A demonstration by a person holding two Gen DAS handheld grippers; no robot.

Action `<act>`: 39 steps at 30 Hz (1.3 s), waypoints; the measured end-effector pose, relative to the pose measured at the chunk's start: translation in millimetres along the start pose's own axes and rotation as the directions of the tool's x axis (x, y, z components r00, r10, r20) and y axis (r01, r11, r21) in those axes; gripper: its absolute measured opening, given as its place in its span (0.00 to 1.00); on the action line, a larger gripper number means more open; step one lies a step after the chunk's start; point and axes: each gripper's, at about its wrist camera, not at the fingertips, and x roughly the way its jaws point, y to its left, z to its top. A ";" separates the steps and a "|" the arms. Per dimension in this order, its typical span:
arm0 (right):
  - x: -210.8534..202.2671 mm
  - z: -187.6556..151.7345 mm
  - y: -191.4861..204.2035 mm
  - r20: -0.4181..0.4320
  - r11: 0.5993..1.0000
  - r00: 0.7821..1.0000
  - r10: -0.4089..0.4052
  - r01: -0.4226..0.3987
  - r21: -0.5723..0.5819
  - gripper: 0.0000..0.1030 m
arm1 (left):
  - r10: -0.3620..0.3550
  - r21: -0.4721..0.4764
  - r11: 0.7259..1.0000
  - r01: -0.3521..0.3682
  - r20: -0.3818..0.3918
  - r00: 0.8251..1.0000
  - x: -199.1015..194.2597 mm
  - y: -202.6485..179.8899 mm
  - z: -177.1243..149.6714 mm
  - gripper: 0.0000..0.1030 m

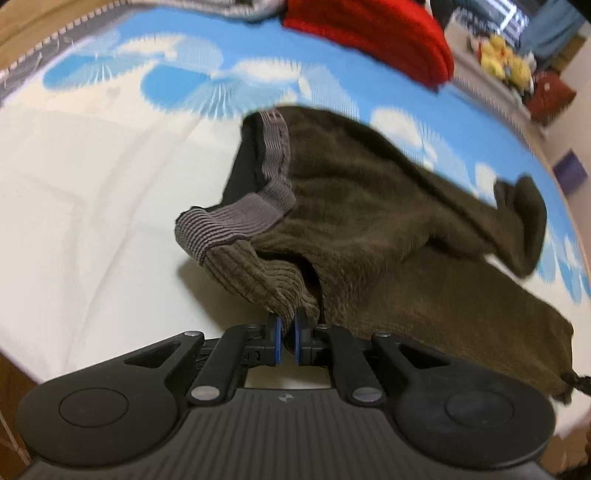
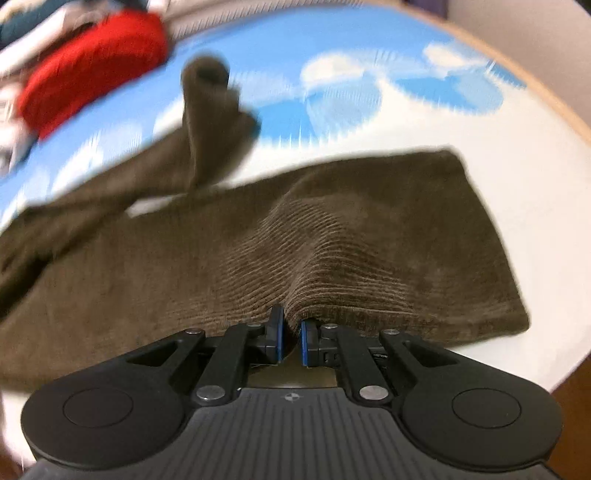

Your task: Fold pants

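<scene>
Dark olive corduroy pants lie on a bed with a white and blue cloud-print sheet. My left gripper is shut on the pants at the near waist corner, beside the grey ribbed elastic waistband, and lifts that corner. My right gripper is shut on the near edge of one pant leg, which bunches up into a ridge above the fingers. The other leg is rucked up and stands off the sheet behind. Both views are motion-blurred.
A red garment lies at the far end of the bed, also in the right wrist view. Yellow plush toys sit on a shelf beyond the bed. The bed's wooden edge curves at right.
</scene>
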 end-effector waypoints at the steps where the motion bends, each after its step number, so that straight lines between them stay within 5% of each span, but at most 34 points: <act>1: 3.4 -3.1 -1.9 -0.039 1.000 0.999 0.008 -0.009 -0.015 0.08 | 0.012 0.015 1.000 -0.011 -0.030 0.999 0.1 2.8 -4.8 0.07; 4: 10.2 -12.4 -8.0 -0.131 0.998 0.991 0.042 -0.048 -0.046 0.09 | 0.055 -0.003 0.998 -0.056 -0.137 0.989 7.7 12.6 -14.6 0.10; 6: 14.5 -13.9 -9.4 -0.170 0.997 0.985 0.041 -0.051 -0.057 0.12 | 0.073 -0.031 0.996 -0.080 -0.181 0.981 8.4 15.7 -11.2 0.21; 10: 6.0 1.5 -33.4 -0.139 0.986 0.981 0.134 -0.117 0.120 0.17 | 0.168 -0.014 0.986 -0.168 -0.026 0.986 -22.0 0.6 6.3 0.35; 13: -5.9 7.6 -67.7 -0.069 0.943 0.988 0.140 -0.112 0.314 0.27 | 0.141 -0.020 0.990 -0.140 0.075 0.987 -36.1 -12.9 16.8 0.38; 19: -39.0 8.6 -121.3 0.021 0.849 0.993 -0.117 0.089 0.521 0.36 | 0.068 0.019 0.998 -0.068 -0.002 0.998 -5.5 -47.1 24.1 0.38; 27: -12.4 -7.3 -178.0 -0.142 0.704 0.976 -0.167 0.219 0.676 0.50 | 0.023 0.153 0.988 -0.024 0.004 1.000 18.8 -102.9 19.7 0.43; 31: 2.8 -21.7 -191.8 -0.192 0.655 0.975 -0.114 0.219 0.723 0.50 | 0.031 0.217 0.976 -0.029 -0.006 0.999 28.8 -115.5 18.7 0.43; 34: 10.8 -11.6 -192.2 -0.180 0.689 0.967 -0.178 0.253 0.679 0.48 | 0.044 0.261 0.965 -0.039 -0.015 0.999 36.1 -119.8 15.6 0.43; 36: 18.1 -7.8 -194.5 -0.194 0.708 0.961 -0.197 0.276 0.650 0.30 | 0.053 0.275 0.960 -0.044 -0.025 0.998 39.8 -120.6 13.6 0.43; 39: 21.7 -6.0 -199.8 -0.191 0.719 0.960 -0.205 0.280 0.637 0.18 | 0.063 0.295 0.954 -0.049 -0.035 0.997 45.3 -121.2 11.4 0.43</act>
